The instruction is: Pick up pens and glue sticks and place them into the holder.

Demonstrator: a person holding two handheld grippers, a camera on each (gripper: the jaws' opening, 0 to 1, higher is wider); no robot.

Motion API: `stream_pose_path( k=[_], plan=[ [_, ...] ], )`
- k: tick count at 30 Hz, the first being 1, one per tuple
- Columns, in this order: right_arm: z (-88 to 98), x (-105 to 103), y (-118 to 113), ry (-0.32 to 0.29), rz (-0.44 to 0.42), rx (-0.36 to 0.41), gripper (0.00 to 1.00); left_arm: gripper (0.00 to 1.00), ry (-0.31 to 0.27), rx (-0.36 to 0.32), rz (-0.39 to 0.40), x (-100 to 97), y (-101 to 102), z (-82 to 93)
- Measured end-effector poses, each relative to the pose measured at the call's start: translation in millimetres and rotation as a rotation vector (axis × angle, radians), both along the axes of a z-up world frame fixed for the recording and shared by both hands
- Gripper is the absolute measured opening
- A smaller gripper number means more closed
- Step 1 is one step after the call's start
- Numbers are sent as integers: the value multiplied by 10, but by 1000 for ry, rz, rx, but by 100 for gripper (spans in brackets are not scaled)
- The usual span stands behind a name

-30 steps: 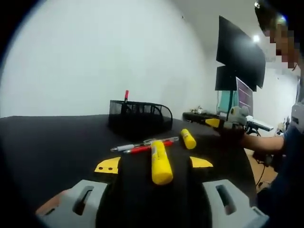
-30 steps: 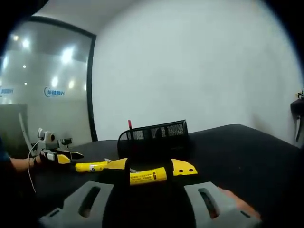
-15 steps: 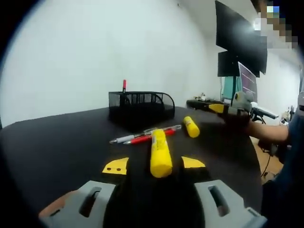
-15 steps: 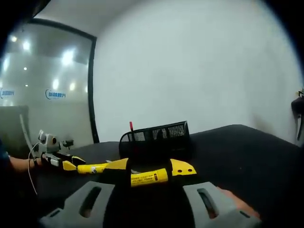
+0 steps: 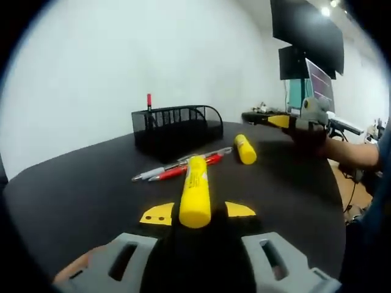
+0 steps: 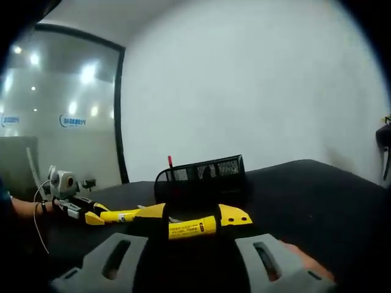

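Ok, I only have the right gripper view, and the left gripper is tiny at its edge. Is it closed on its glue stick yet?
Observer: No. In the left gripper view the left gripper is open. Its pads stand on either side of the glue stick, which points along the jaws, and a gap shows beside it.
Operator: Are any pens still out on the table?
Observer: Two. A red pen and a silver pen lie side by side at that stick's far end, in front of the holder.
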State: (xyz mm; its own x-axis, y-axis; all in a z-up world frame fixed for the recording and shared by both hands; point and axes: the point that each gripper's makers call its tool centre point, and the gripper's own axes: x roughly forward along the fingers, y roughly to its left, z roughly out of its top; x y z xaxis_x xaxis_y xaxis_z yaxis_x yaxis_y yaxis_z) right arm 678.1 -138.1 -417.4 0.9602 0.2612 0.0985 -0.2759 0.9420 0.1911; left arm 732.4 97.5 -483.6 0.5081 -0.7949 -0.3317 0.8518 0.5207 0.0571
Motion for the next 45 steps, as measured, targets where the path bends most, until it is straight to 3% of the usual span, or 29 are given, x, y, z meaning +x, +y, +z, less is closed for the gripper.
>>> stream_pose_path(
  k=[6, 14, 28, 35, 36, 37, 38, 39, 41, 43, 45],
  plan=[
    [3, 4, -7, 0, 3, 6, 28, 19, -24, 16, 11, 14, 2, 34],
    [2, 13, -16, 2, 6, 11, 28, 18, -30, 25, 21, -87, -18, 153],
    [-39, 9, 57, 16, 21, -30, 28, 16, -67, -94, 49, -193, 99, 822],
    [-48, 10, 47, 23, 21, -31, 28, 14, -64, -146, 37, -234, 49, 1024],
    [-49, 10, 47, 24, 21, -33, 28, 0, -56, -162, 52, -237, 59, 1044],
    [-52, 11, 49, 26, 22, -36, 28, 0, -86, -220, 100, -140, 82, 1157],
    [-54, 11, 53, 26, 24, -39, 28, 0, -40, -237, 26, -212, 16, 1166],
    [-55, 13, 55, 26, 25, -42, 28, 0, -57, -224, 16, -181, 17, 1162],
    [-66, 19, 56, 31, 24, -48, 28, 0, -38, -170, 27, -121, 21, 978],
    [-75, 30, 54, 36, 25, -55, 28, 12, -43, -150, 37, -85, 0, 851],
    [-78, 30, 59, 37, 28, -60, 28, 10, -19, -148, 47, -132, 33, 695]
  ],
)
